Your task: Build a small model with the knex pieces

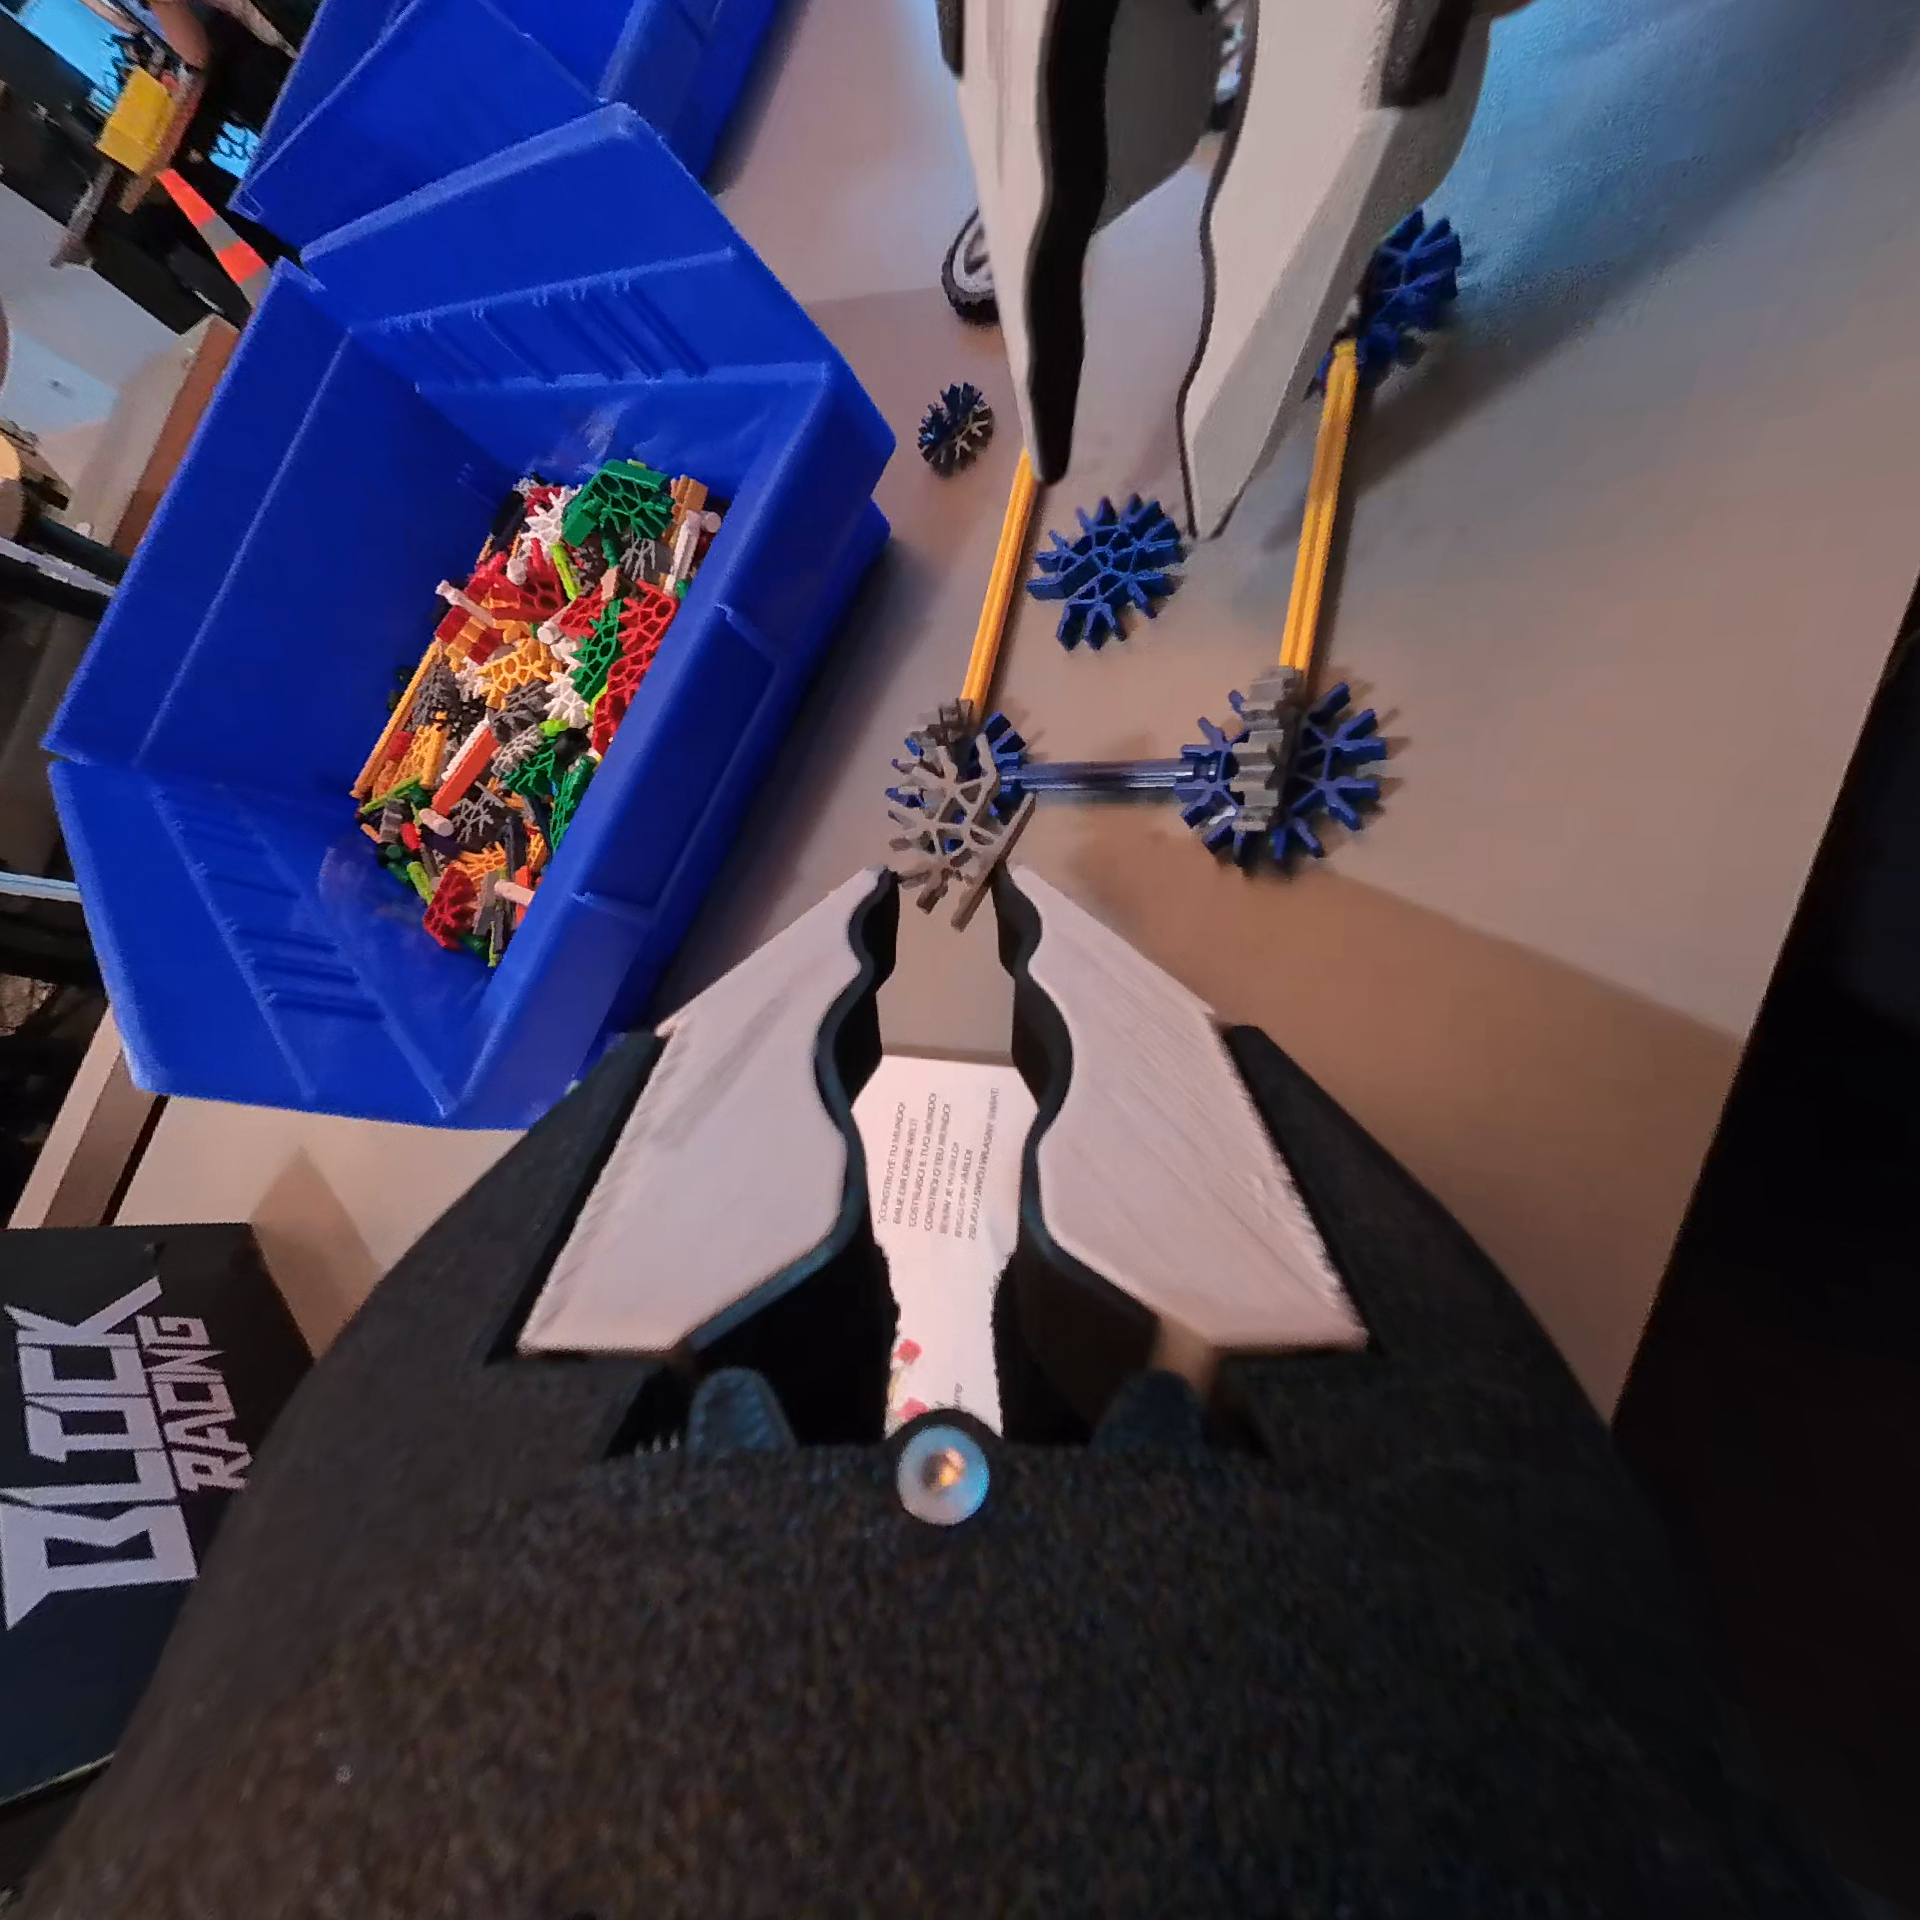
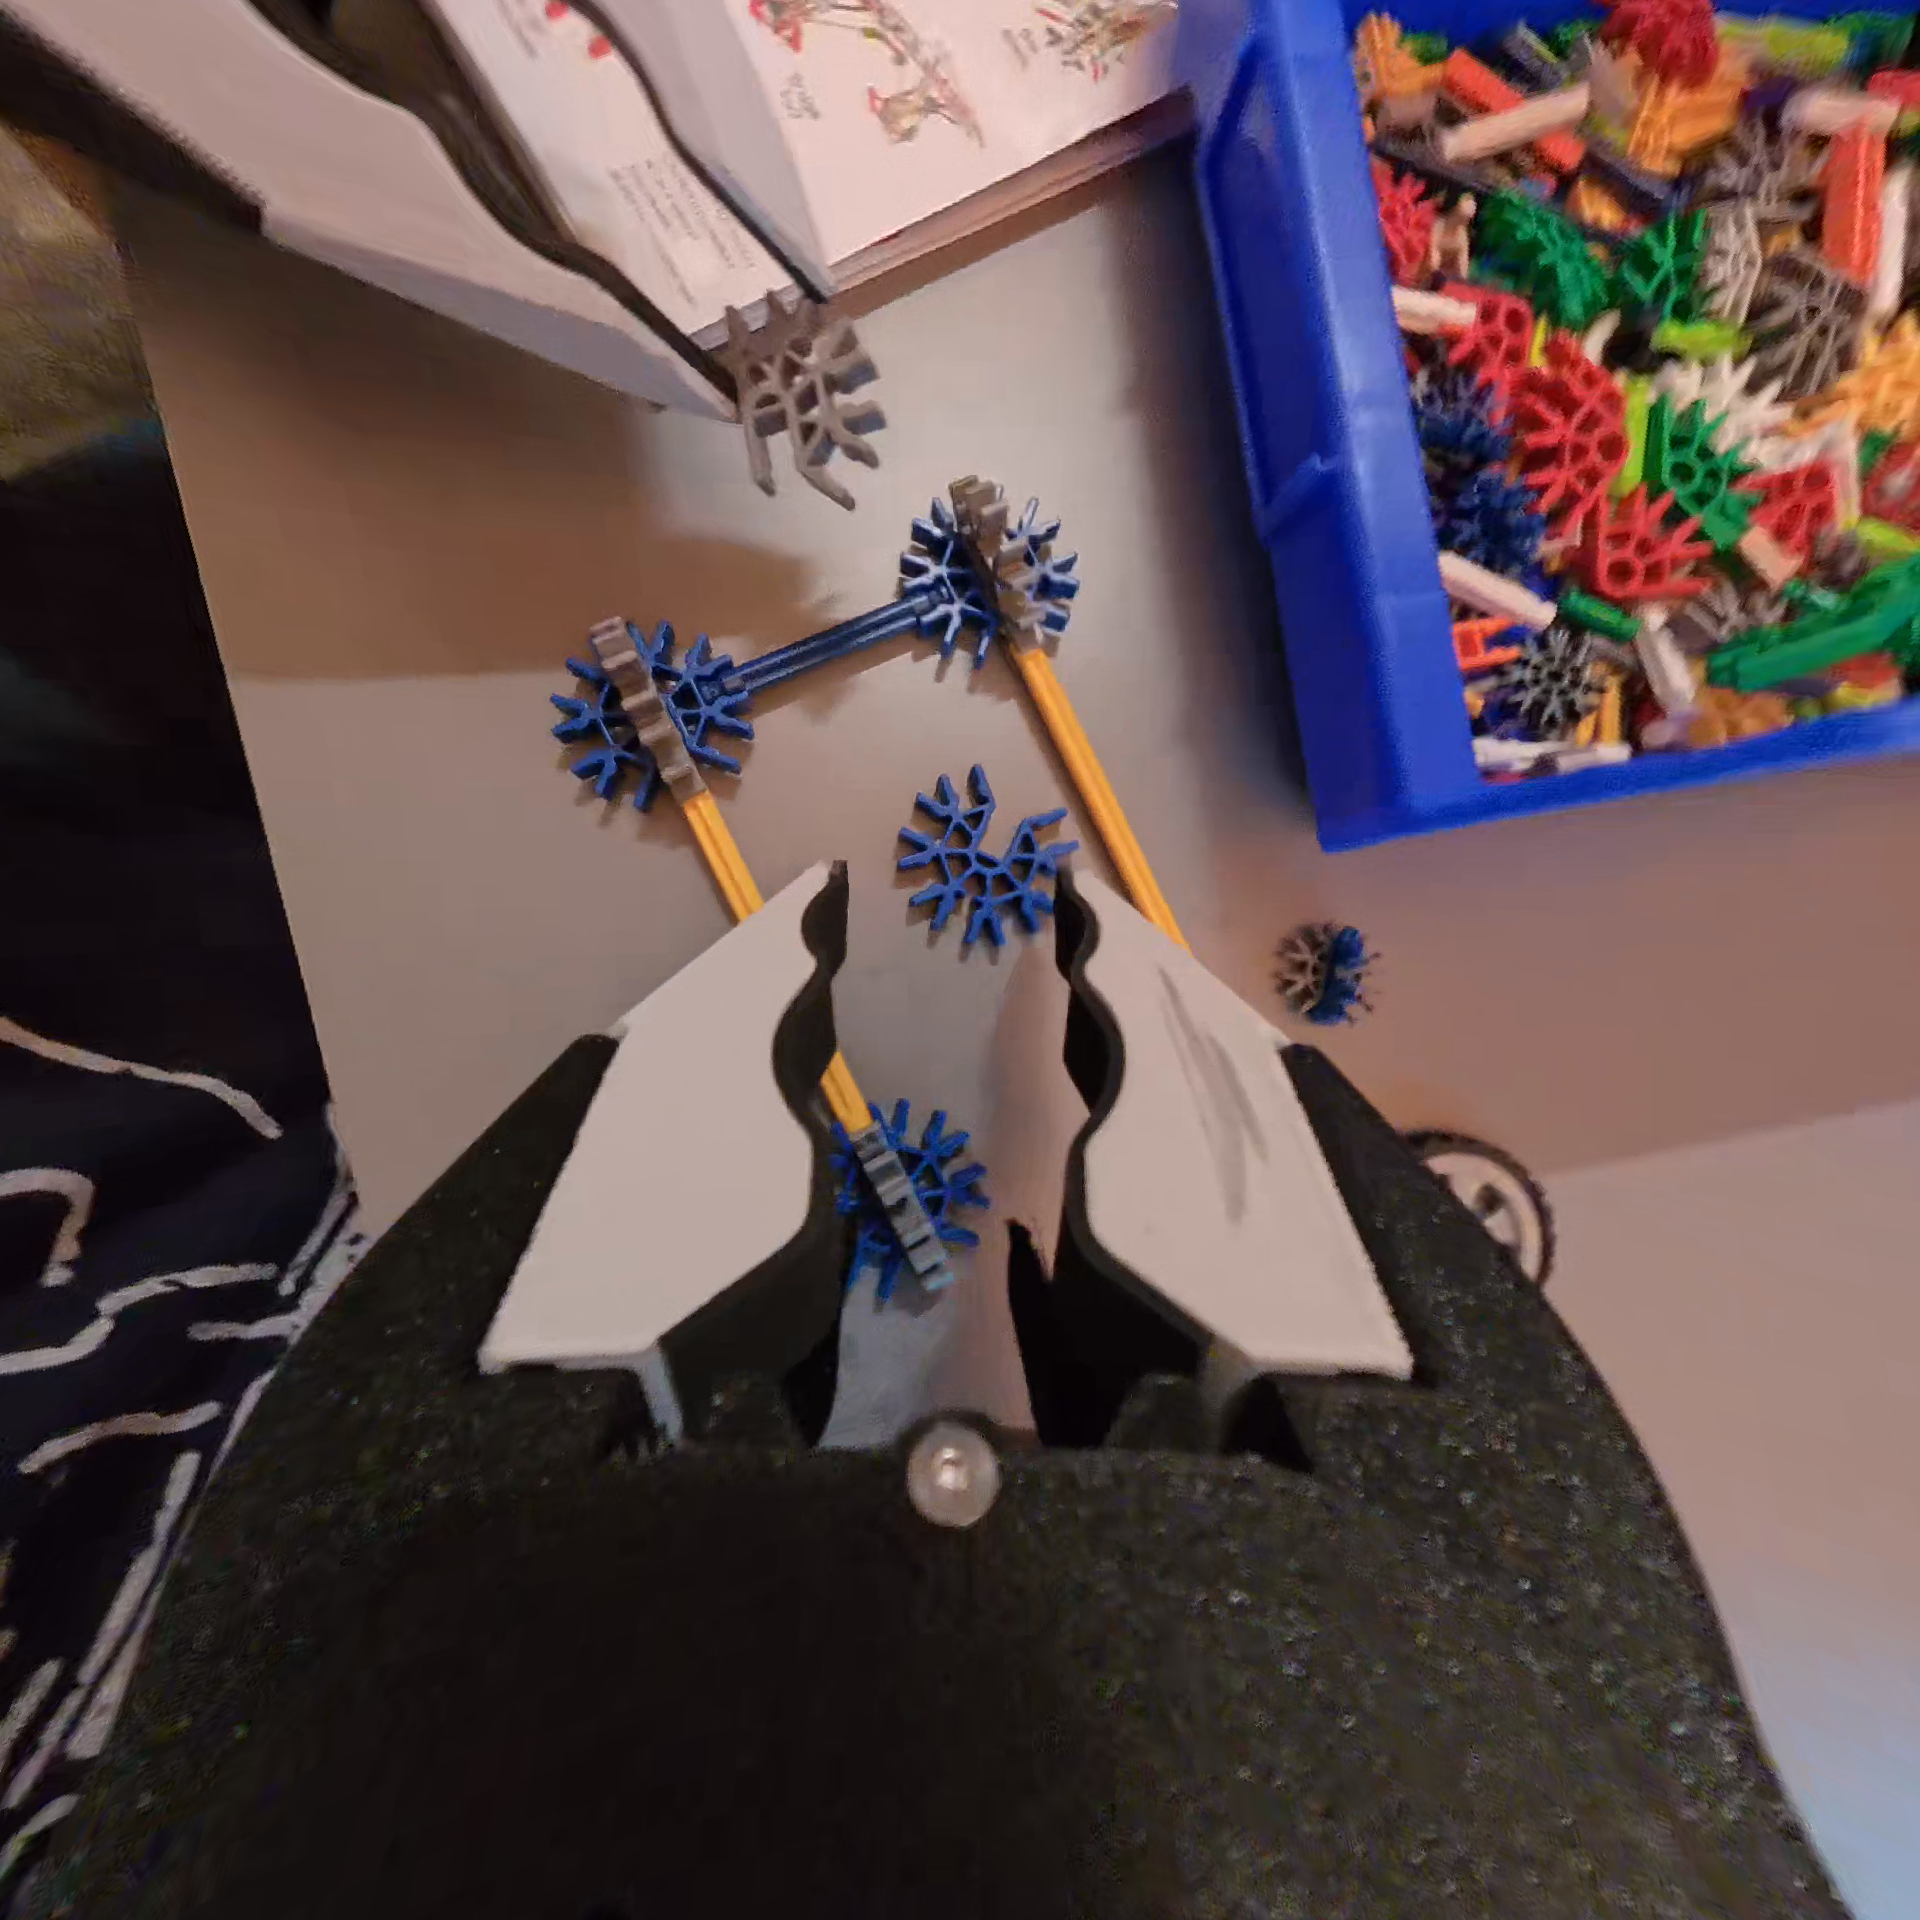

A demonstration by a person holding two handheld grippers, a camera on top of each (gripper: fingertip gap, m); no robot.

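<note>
My left gripper (image 1: 943,883) is shut on a grey snowflake connector (image 1: 951,821), held just above one corner of a rod frame; it also shows in the right wrist view (image 2: 805,400). The frame lies on the table: a blue rod (image 1: 1101,774) joins two blue-and-grey connector pairs (image 1: 1288,769), each with a yellow rod (image 1: 1314,530). My right gripper (image 2: 948,881) is open and empty, low over the table, with a loose blue connector (image 2: 982,852) at its fingertips. One yellow rod's end connector (image 2: 909,1205) lies under its fingers.
A blue bin (image 1: 260,582) holding several mixed coloured pieces stands beside the frame. A small blue-and-grey connector (image 2: 1325,971) and a black wheel (image 2: 1496,1195) lie loose. An open booklet (image 2: 935,104) lies under my left gripper. A black box (image 1: 104,1455) sits nearby. Spacing between my two grippers at the tips: around 9 cm. Measured from the fingertips, the black wheel (image 2: 1496,1195) is 12 cm or so from the right gripper and 20 cm from the left. The left camera catches it too, in the left wrist view (image 1: 967,267).
</note>
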